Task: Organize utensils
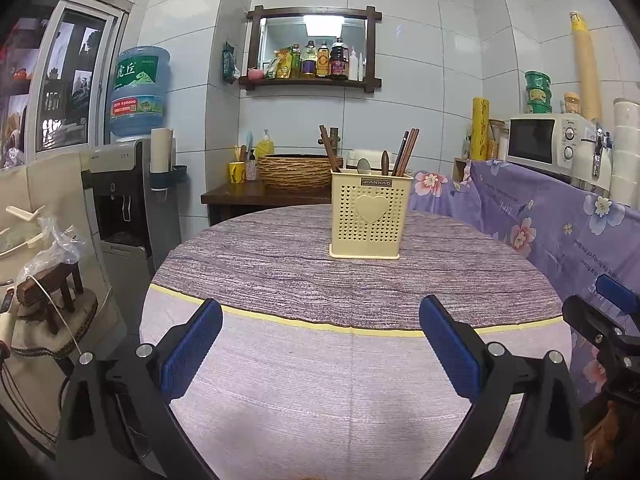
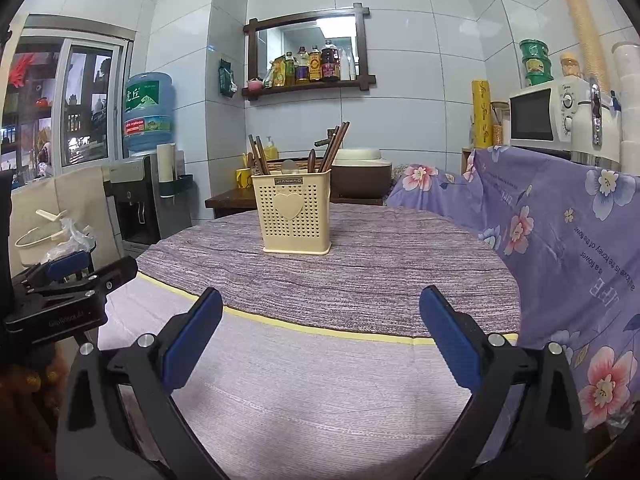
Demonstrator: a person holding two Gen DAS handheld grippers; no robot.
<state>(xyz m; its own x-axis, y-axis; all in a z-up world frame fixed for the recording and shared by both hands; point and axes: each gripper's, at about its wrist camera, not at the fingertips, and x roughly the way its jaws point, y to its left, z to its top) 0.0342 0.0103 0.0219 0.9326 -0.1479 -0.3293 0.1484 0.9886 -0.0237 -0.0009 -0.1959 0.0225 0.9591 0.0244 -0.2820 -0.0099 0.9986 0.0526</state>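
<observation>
A cream perforated utensil holder with a heart on its front stands upright on the round table, also in the right wrist view. Inside it stand dark chopsticks, a metal spoon and a wooden spoon. My left gripper is open and empty, hovering over the near part of the table. My right gripper is open and empty beside it, well short of the holder.
A purple floral cloth covers something along the table's right side. A water dispenser stands at the left, and a side table with a woven basin stands behind. A microwave sits at the right.
</observation>
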